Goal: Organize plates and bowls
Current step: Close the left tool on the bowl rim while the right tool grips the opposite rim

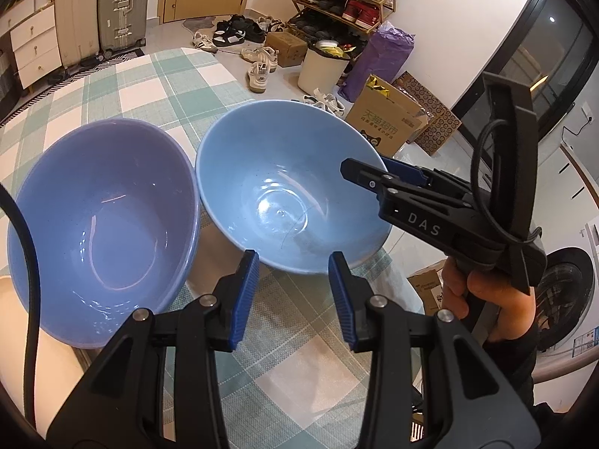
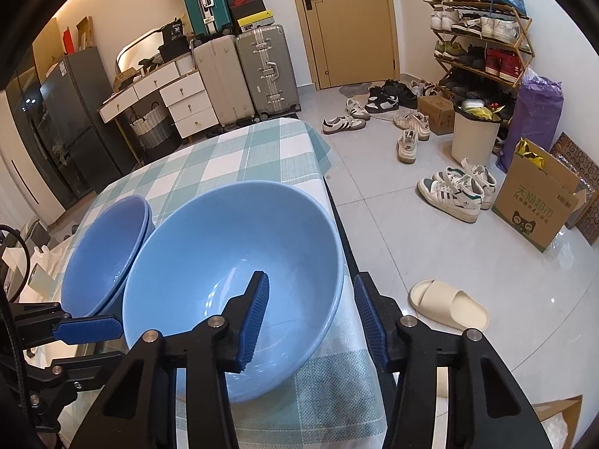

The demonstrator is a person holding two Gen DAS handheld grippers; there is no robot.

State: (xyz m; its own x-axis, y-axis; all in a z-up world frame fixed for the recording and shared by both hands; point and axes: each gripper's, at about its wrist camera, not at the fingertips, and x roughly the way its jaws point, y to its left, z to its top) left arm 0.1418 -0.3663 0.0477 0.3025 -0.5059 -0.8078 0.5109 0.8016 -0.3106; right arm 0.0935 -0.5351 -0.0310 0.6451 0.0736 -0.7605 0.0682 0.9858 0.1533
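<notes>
A light blue bowl stands on the checked tablecloth near the table's right edge. To its left stand periwinkle bowls, nested as a stack. My left gripper is open and empty, just before the light blue bowl's near rim. My right gripper is open, with its left finger inside the light blue bowl and its right finger outside the rim. It also shows in the left wrist view at the bowl's right rim.
The table has a green and white checked cloth; its right edge lies close to the light blue bowl. A cream object lies at the left. On the floor stand shoes, a bin, boxes and a slipper.
</notes>
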